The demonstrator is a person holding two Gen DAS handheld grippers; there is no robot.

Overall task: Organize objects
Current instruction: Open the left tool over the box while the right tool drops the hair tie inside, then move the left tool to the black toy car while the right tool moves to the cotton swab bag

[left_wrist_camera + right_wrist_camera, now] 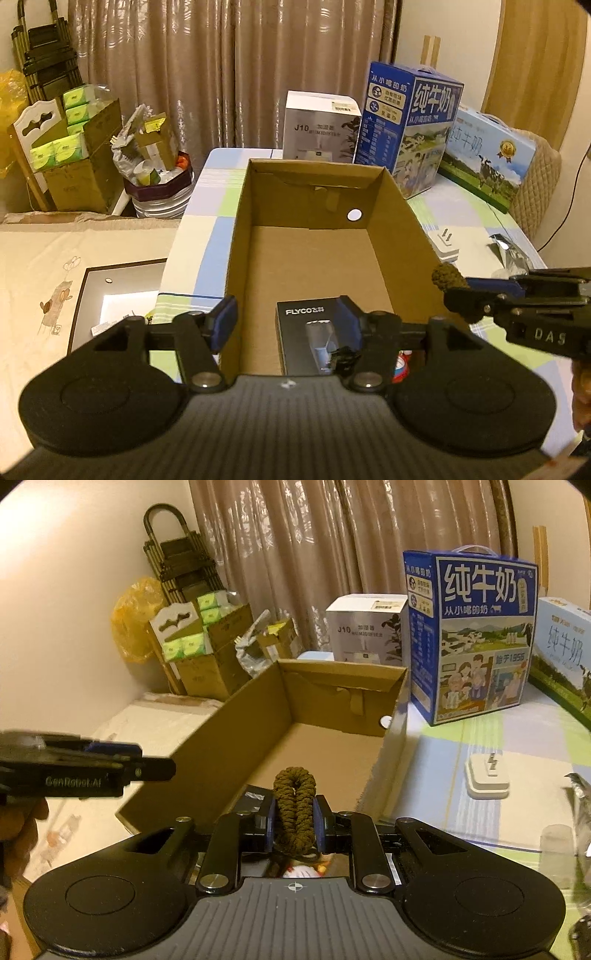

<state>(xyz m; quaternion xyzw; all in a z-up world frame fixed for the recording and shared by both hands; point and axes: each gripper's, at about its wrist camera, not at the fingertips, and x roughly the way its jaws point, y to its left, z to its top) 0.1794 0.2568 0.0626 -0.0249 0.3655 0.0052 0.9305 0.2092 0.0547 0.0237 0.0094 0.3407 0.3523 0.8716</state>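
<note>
your left tool (288,325) stands spread above the black flyco box (314,339) lying in the cardboard box (402,236); your right tool (294,825) pinches the brown scrunchie (294,805) at the rim; loosen early and it could fall onto the table (436,775).

The open cardboard box (314,236) is plain brown inside, with one white round spot (354,215) on its far wall. In its near end lies a black carton (306,332) with white lettering. Beside the box, the surface (210,206) wears a checked cloth of pale blue, light green and white. Behind the box stand a white carton (321,125) with grey print and a deep-blue milk carton (410,125) with white characters and a painted village scene. The right tool (294,825) has blue pads and a black frame; the looped cord (294,801) is dark olive-brown. The curtain (229,66) is shiny taupe.
</note>
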